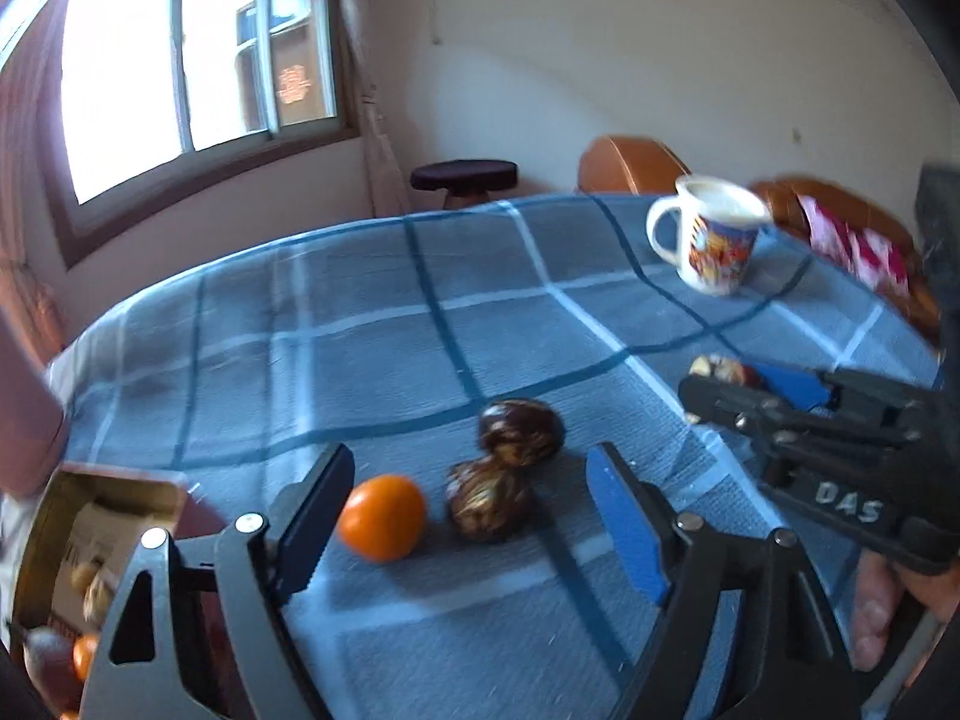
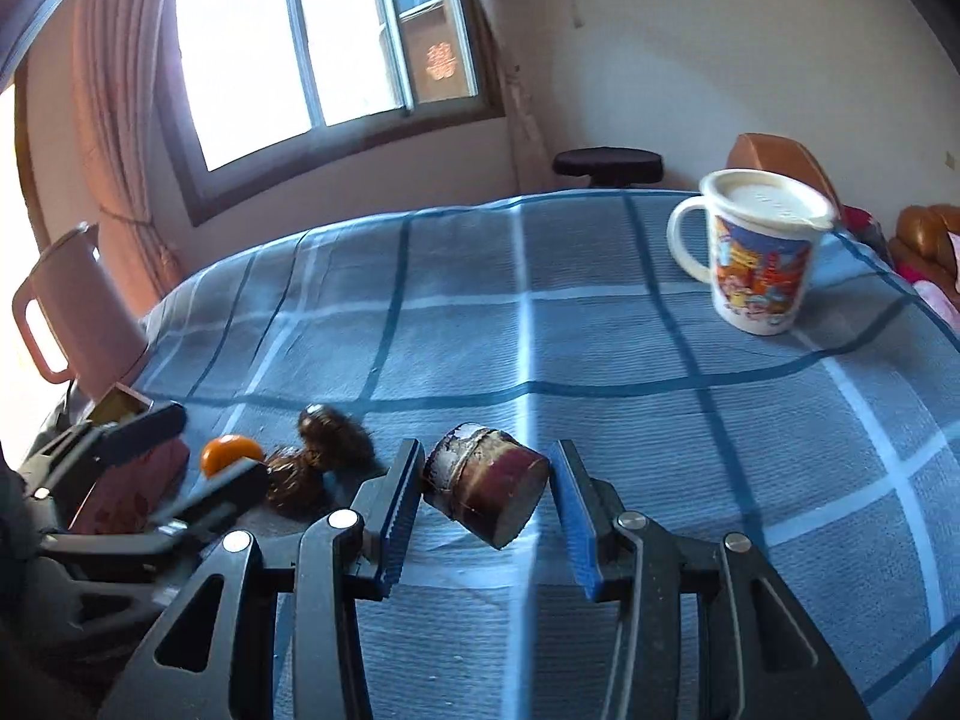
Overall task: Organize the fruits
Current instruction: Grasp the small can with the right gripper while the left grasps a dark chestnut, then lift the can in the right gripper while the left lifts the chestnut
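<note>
We see the right gripper (image 2: 485, 507) clamped on a short brown cut stalk piece (image 2: 485, 493), lifted clear of the blue checked tablecloth (image 2: 600, 360). The left gripper (image 1: 462, 519) stands wide, pads touching nothing; between its fingers an orange (image 1: 382, 516) lies at 9 o'clock from two dark round fruits (image 1: 501, 477), which touch each other. A gold tin (image 1: 90, 516) holding more fruit sits at 8 o'clock of the orange. A printed mug (image 2: 759, 252) stands well apart at 2 o'clock.
</note>
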Demonstrator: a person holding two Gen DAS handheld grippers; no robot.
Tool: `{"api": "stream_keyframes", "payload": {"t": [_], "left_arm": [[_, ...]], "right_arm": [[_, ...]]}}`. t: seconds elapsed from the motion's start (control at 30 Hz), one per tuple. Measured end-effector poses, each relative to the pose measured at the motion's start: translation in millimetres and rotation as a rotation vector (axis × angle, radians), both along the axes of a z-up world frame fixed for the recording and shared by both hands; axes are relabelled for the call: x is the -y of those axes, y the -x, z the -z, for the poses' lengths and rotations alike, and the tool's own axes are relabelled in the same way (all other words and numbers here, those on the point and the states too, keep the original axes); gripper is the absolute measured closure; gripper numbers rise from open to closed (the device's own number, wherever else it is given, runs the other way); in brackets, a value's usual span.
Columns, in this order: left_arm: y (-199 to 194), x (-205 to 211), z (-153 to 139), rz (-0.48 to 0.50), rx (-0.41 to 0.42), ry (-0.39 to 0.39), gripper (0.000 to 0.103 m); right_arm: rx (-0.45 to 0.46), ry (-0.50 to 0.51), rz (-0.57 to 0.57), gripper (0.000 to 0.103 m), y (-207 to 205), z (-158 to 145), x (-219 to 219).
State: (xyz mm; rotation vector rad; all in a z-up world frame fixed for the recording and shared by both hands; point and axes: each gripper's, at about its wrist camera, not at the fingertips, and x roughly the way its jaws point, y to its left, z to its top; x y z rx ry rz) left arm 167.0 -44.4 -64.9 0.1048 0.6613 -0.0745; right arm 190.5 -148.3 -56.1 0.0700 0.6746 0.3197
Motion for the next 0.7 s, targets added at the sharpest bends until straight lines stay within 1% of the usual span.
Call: {"api": "stream_keyframes", "payload": {"t": [0.07,0.13,0.2,0.23,0.27,0.3,0.33,0.4,0.5,0.6,0.7], "left_arm": [[-10.6,6.8,3.7,0.003,-0.027,-0.007,0.023],[-21.0,11.5,5.1,0.009,-0.042,0.004,0.024],[-32.4,12.7,8.0,0.008,-0.070,0.013,0.029],[-38.3,12.0,10.2,0.014,-0.091,0.033,0.036],[-44.1,10.8,12.6,0.019,-0.115,0.052,0.044],[-48.2,9.6,15.1,0.020,-0.133,0.062,0.049],[-52.3,9.1,17.6,0.024,-0.152,0.071,0.057],[-55.1,10.0,20.9,0.033,-0.171,0.077,0.057],[-50.5,9.7,19.5,0.053,-0.159,0.095,0.058],[-42.4,7.9,14.3,0.050,-0.121,0.100,0.058],[-28.5,7.7,7.1,0.042,-0.064,0.093,0.058]], "right_arm": [[-0.007,-0.018,0.009,0.058,-2.1,0.6,5.2],[-0.008,-0.029,0.013,0.058,-2.5,0.4,7.0],[-0.003,-0.032,0.016,0.058,-1.6,-0.2,8.0],[-0.002,-0.034,0.017,0.058,-1.3,-0.1,8.3],[-0.002,-0.039,0.018,0.058,-0.6,-0.2,9.0],[-0.003,-0.043,0.021,0.058,-1.1,0.0,9.8],[-0.005,-0.045,0.020,0.058,-1.5,0.2,10.2],[-0.005,-0.045,0.016,0.058,-1.3,0.3,10.0],[-0.001,-0.045,0.012,0.058,-0.2,-0.3,9.2],[0.015,-0.043,0.009,0.058,2.6,-2.1,8.9],[0.048,-0.046,-0.003,0.058,8.3,-5.8,7.9]]}}
